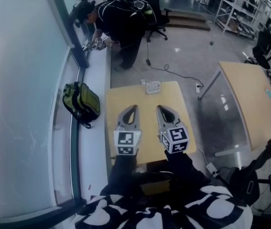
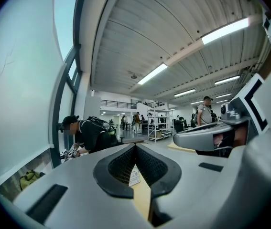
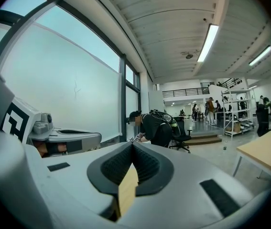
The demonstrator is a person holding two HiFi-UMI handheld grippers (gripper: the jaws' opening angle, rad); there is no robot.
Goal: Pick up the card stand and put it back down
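Note:
The card stand (image 1: 153, 87), a small white card holder, stands at the far edge of the small wooden table (image 1: 145, 104). Both grippers hover side by side over the near half of the table, pointing at it and well short of it. My left gripper (image 1: 133, 108) is shut with nothing in it. My right gripper (image 1: 160, 108) is also shut and empty. In the left gripper view the tips of the left gripper (image 2: 135, 146) meet, and the card stand (image 2: 134, 175) shows through the hollow behind them. In the right gripper view the right gripper (image 3: 132, 143) shows only table wood in that hollow.
A person (image 1: 118, 18) bends over the window ledge beyond the table. A green backpack (image 1: 81, 101) lies on the ledge at the left. A second wooden table (image 1: 250, 99) stands to the right, with cables (image 1: 173, 70) on the floor between. An office chair (image 1: 152, 4) stands farther back.

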